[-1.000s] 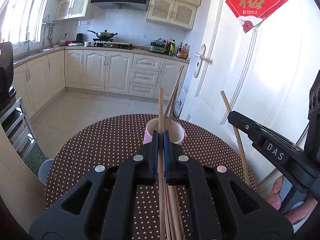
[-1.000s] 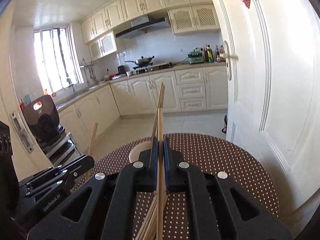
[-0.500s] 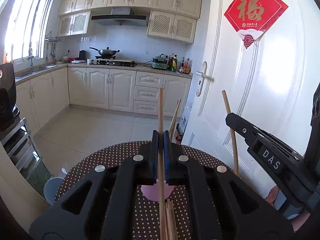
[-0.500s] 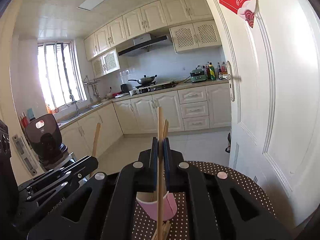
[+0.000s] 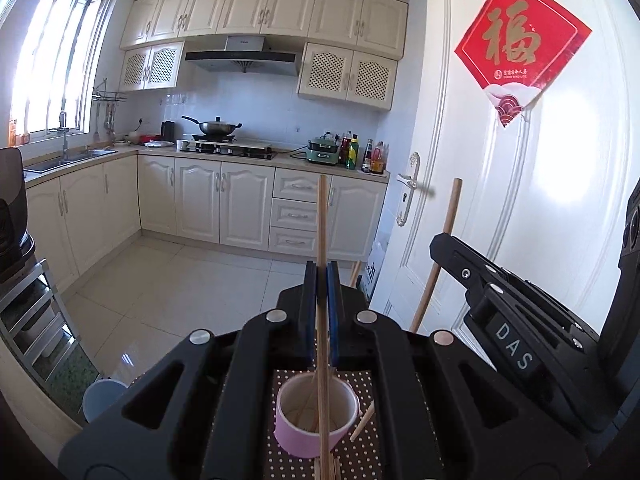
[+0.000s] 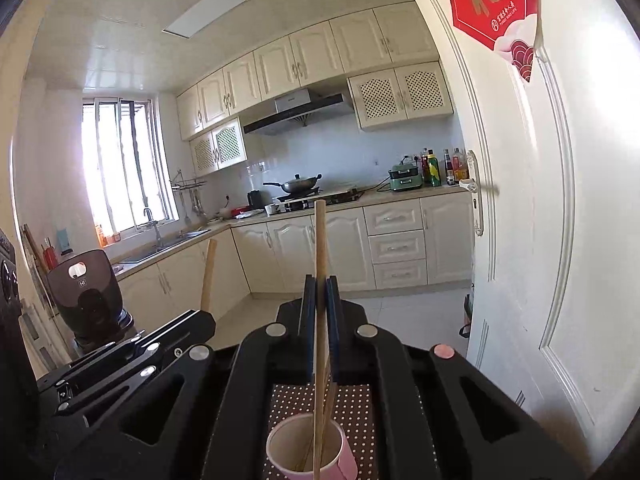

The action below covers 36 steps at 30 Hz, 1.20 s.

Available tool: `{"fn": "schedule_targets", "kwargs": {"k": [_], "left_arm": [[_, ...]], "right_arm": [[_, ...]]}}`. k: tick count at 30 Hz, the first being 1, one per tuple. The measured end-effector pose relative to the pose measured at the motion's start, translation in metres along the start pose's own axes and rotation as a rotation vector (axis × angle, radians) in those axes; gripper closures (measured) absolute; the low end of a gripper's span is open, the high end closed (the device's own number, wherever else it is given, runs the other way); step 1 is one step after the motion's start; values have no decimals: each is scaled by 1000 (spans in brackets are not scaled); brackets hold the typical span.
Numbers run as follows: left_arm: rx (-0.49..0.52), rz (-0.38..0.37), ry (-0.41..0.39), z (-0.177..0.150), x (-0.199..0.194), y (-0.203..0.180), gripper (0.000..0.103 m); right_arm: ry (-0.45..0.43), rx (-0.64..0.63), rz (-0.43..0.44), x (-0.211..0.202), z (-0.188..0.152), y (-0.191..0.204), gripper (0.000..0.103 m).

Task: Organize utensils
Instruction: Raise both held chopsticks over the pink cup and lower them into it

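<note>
Left claw (image 5: 322, 276) was pinched tight on one wooden chopstick (image 5: 321, 216), held upright; right claw (image 6: 320, 288) likewise clamped on a second chopstick (image 6: 319, 240). Both sticks hung w/ lower ends over or just inside the pink cup (image 5: 316, 420) on the dotted tabletop (image 5: 360, 384); can't tell if the tips touched the cup bottom. A few loose chopsticks lay on the cloth beside the cup. Step in hand, prob.: loading sticks into the cup. Next move needs each stick lined up over the rim, lowered, then let go w/o tipping the light cup.
</note>
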<state>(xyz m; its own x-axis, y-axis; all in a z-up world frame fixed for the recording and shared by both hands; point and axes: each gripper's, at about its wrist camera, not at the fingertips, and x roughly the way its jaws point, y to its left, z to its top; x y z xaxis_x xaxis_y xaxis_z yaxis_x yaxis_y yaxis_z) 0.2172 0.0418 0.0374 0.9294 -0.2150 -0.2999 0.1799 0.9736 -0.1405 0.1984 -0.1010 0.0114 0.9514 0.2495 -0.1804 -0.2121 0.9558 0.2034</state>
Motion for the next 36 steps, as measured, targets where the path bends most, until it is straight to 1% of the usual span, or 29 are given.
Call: {"fn": "schedule_targets", "kwargs": {"k": [9,14,18,29,36], "left_arm": [[-52,21,-45,13,20,12,98],[-55,70,-63,15,34,15,98],[-81,81,-63,15,48,18,97],[-78,99,-34,-2,83,17,97],[-75,112,-36,-11,93,19,97]], "right_arm": [[-20,5,7,19,5,-6,99],[-25,-7,5,26,6,-7,99],[-27,-8,3,33,4,-11,99],[33,18,-2,54,-17,-22,99],[79,23,4,59,-29,-22,99]]}}
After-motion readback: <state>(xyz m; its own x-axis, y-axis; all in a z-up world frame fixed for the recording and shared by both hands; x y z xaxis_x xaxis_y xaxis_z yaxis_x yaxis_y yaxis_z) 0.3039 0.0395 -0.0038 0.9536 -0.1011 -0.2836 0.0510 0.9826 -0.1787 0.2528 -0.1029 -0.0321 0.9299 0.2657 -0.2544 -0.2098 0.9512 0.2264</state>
